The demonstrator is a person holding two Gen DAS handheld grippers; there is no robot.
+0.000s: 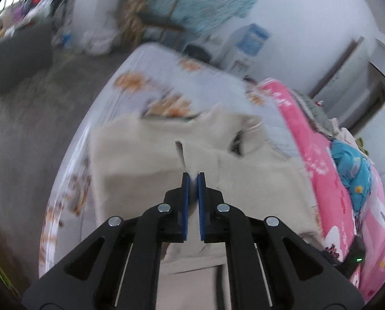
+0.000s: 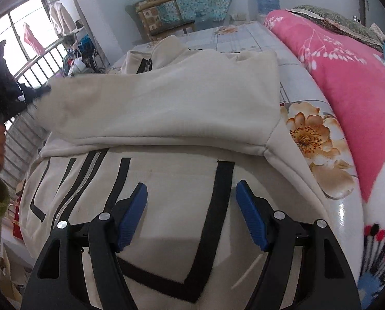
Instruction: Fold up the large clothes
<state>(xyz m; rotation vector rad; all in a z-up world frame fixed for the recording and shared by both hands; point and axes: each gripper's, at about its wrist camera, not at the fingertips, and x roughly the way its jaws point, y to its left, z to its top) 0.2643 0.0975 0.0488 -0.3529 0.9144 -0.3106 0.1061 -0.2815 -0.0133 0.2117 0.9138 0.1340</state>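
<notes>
Currently the left gripper is pinched closed on a fold of the cream jacket, apparently to carry that sleeve across the body; the right gripper hangs wide open and empty above the black-striped front, free to pin or smooth. Jacket lies on the floral bedsheet; pink blanket at 2 o'clock

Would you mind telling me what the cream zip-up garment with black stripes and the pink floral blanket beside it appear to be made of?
The cream zip-up garment with black stripes looks like soft, matte fleece or brushed knit: its surface is faintly fuzzy and its folds are thick and rounded. The pink floral blanket seems to be plush fleece, with a slightly napped look and printed white flowers; the exact fibre cannot be told.
</notes>
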